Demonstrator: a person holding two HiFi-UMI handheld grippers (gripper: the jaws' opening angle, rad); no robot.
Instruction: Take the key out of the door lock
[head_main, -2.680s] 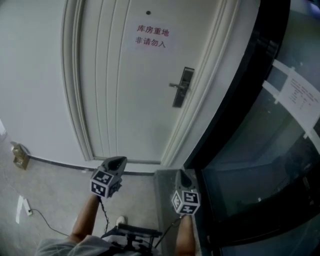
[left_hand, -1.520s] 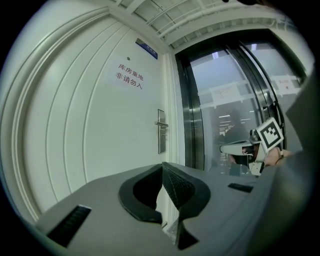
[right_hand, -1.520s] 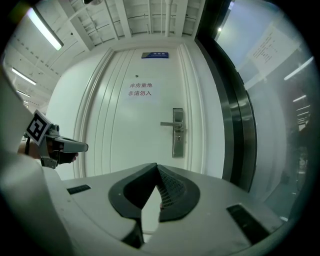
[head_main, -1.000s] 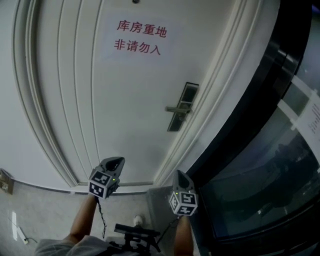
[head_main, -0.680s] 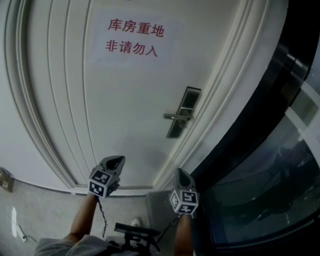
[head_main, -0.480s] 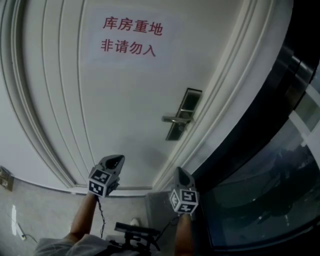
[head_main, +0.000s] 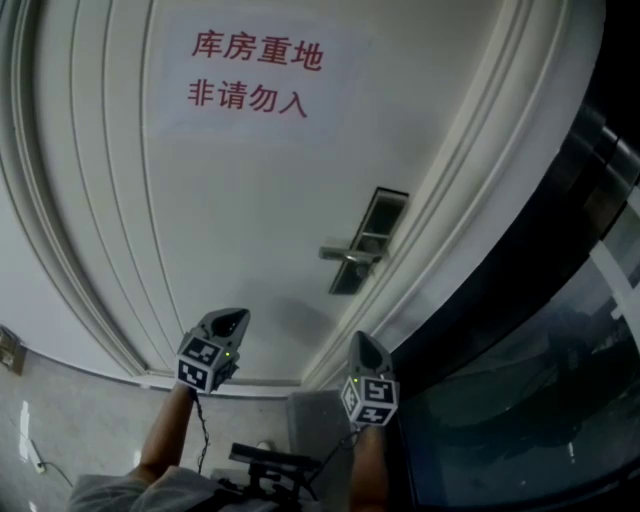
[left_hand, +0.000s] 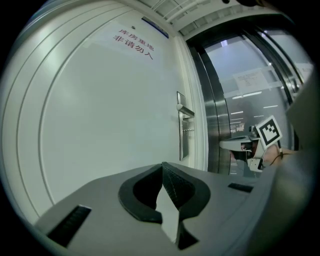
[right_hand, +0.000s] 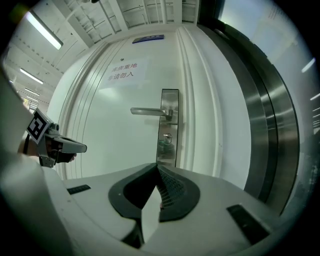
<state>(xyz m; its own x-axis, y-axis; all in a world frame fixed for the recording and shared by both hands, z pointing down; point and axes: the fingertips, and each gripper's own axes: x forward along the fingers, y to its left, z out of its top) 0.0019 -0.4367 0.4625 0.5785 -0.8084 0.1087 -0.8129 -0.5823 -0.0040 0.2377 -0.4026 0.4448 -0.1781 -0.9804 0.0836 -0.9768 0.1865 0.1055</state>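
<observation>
Corridor of an office-type or institutional building, outside a storeroom. A white panelled door (head_main: 250, 220) carries a paper sign (head_main: 250, 72) in red Chinese characters marking a restricted storeroom, with a small blue plaque (right_hand: 148, 38) above the frame. The door has a steel lock plate (head_main: 367, 240) and lever handle (right_hand: 150, 111). Beside it stands a dark-framed glass wall (head_main: 520, 400) bearing a posted notice (left_hand: 250, 79). Strip lights (right_hand: 44, 29) run along a gridded ceiling, and the floor (head_main: 80, 420) is pale and polished.
</observation>
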